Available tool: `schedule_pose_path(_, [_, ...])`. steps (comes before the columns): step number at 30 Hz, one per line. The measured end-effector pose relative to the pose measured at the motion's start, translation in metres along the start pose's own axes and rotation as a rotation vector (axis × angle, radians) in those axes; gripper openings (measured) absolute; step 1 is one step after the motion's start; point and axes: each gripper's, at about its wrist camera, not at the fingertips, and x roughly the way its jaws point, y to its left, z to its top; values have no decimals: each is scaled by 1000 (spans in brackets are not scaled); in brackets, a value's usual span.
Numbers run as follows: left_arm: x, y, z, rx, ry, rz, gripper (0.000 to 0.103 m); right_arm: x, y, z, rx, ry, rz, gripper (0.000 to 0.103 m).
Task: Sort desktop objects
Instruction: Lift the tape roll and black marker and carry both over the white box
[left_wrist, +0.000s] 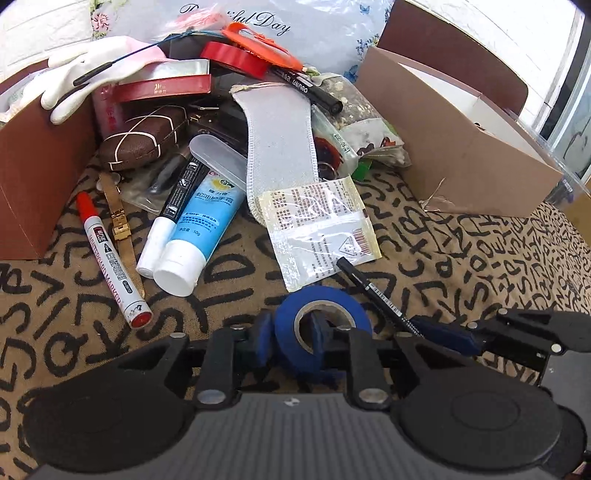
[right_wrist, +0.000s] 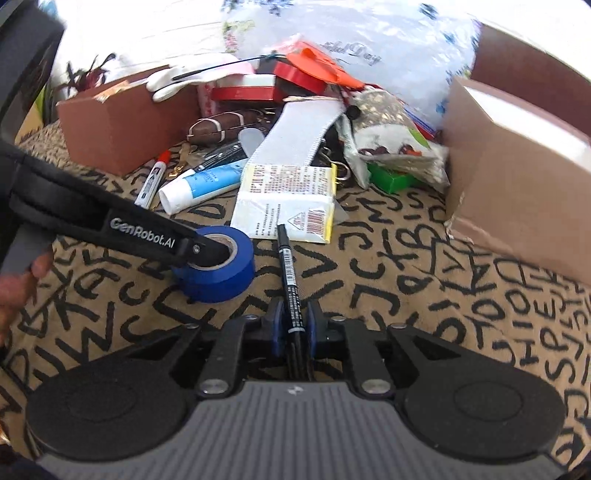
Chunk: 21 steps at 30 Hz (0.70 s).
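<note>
Both tools are loaded at once. The left gripper (left_wrist: 290, 341) has 1 finger outside and 1 inside the core of the blue tape roll (left_wrist: 321, 325), clenched on its wall; that is probably the only sure way to hold a ring too wide to span. From the right wrist view the roll sits low over the lettered tablecloth (right_wrist: 424, 280), and I cannot tell whether it has left the cloth. The right gripper (right_wrist: 293, 325) is clamped on the tail of the thin black pen (right_wrist: 290, 273), whose tip points ahead toward the plastic sachet (right_wrist: 291, 199), nearly touching its near edge. Gripping the tail leaves most of the barrel sticking out, so it could swing or catch on something.

The 2 grippers work close together, the pen just beside the roll, so I judge they should part before either travels. Ahead, the pile is crowded: the red whiteboard marker (left_wrist: 110, 258), the blue cream tube (left_wrist: 195, 232) and the grey strap (left_wrist: 280, 147) lie jumbled between 2 boxes. The brown box on the left (left_wrist: 33, 184) and the open cardboard box on the right (left_wrist: 454, 155) look like the sorting bins. Bare cloth lies open in front of the right box, the easier lane; its torn near corner could snag the pen.
</note>
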Motion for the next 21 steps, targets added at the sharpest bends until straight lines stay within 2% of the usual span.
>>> schedule_pose_path(3, [-3,2,0,-17,0,-8,20,-3,-6,2,43,-1,24,7])
schedule_pose_path(6, [-14,3,2,-66,-2,-73,19,-13,-16,3,118,-25,47,7])
schedule_pose_path(9, [-29,-9,16,-57,-53,-119,19,-33,-29,9,156,-82,44,7])
schedule_pose_path(16, [-52,-62,84,8,-177,-249,19,-88,-83,54,161,-284,-96,7])
schedule_pose_path(21, [-42,-101,140,-27,-211,-330,19,-107,-129,85,148,-381,-225,7])
